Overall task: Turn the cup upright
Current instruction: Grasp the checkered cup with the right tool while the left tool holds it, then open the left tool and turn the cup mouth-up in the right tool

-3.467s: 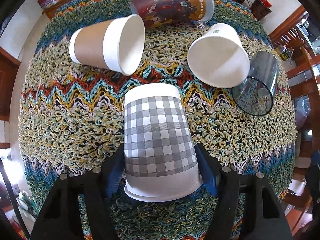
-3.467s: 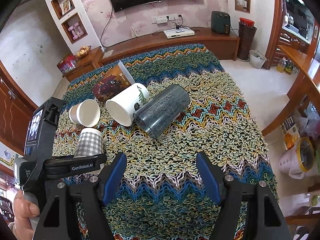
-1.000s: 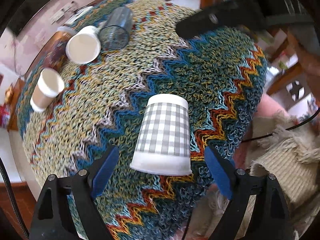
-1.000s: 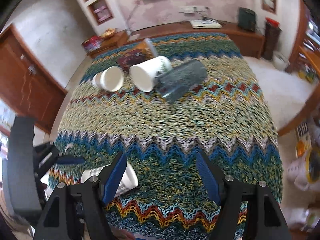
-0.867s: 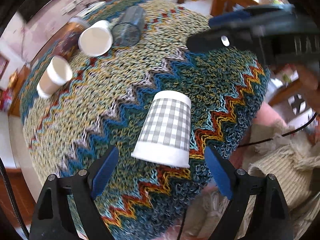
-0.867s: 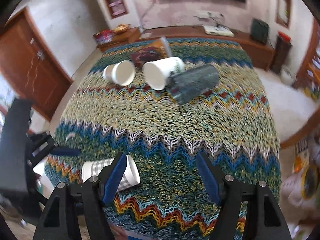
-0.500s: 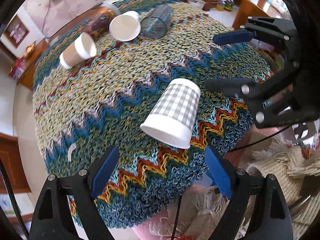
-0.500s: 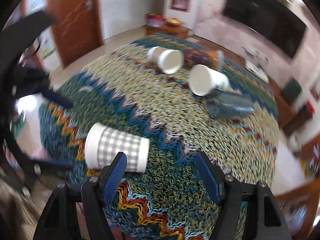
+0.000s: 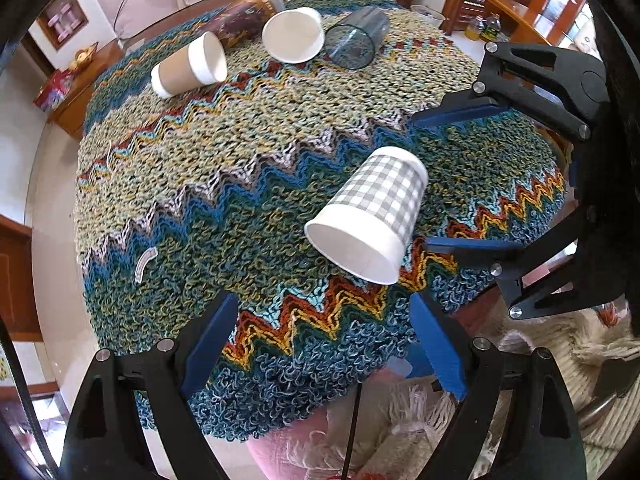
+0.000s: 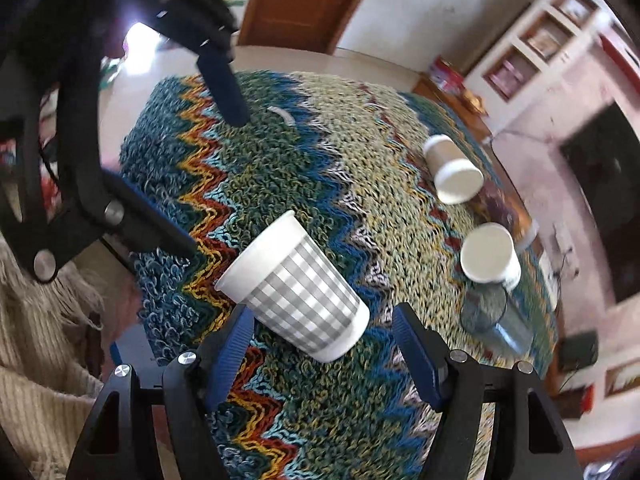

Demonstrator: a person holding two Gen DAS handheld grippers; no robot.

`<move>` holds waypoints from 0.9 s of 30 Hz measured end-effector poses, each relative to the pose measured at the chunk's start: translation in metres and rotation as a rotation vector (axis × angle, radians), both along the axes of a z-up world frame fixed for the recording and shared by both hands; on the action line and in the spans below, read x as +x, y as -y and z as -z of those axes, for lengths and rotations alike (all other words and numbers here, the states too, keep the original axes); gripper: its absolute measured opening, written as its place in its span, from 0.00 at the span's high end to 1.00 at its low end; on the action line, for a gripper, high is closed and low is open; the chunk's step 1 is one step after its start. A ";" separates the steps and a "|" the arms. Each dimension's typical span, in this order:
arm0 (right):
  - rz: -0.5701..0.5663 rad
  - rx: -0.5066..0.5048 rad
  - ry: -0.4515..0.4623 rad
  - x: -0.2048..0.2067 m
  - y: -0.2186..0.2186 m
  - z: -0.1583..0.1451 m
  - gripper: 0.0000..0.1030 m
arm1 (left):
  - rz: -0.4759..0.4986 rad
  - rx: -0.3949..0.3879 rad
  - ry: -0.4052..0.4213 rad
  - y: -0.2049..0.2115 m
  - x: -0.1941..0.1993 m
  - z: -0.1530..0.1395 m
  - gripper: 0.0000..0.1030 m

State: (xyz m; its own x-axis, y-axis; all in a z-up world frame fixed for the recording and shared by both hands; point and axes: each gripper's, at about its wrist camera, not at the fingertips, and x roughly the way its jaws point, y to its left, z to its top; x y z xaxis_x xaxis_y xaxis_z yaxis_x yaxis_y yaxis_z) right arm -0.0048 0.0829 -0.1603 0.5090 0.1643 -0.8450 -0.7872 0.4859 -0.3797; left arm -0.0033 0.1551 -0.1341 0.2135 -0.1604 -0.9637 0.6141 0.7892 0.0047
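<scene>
The gingham cup [image 9: 370, 216] lies on its side near the front edge of the bench [image 9: 240, 152], on the blue and red zigzag bands of the knitted cover [image 9: 248, 216], its open mouth turned toward my left gripper [image 9: 320, 344] and its base pointing away. A few seconds ago I had it pinched in my left fingers [image 9: 208, 340] further back, next to the other cups; now those fingers are spread wide and empty, with the cup lying free just ahead of them. So the cup has been carried forward and let go, but it is not yet upright.

My right gripper [image 10: 322, 348] has swung round from the far side. Its fingers [image 10: 416, 348] are spread and straddle the base end of the cup without touching it, as far as I can tell. I judge this to be the hand-over: the right takes the cup near its base and tips it onto that base.

The looped wool looks soft and uneven, so a light paper cup may wobble when set down. The brown-sleeved cup [image 9: 188, 68], white cup [image 9: 294, 36], dark clear tumbler [image 9: 356, 38] and printed can [image 9: 244, 16] all lie on their sides near the back edge, well apart.
</scene>
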 end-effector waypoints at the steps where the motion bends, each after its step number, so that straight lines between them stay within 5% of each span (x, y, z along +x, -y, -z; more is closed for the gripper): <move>1: -0.013 -0.015 0.008 0.000 -0.003 0.001 0.30 | -0.006 -0.001 -0.005 -0.002 0.001 0.001 0.13; 15: -0.266 -0.270 0.092 -0.017 -0.035 0.034 0.30 | -0.058 -0.015 -0.047 -0.023 0.017 0.012 0.13; 27: -0.386 -0.403 0.056 -0.007 -0.056 0.051 0.30 | -0.112 -0.027 -0.075 -0.051 0.025 0.022 0.13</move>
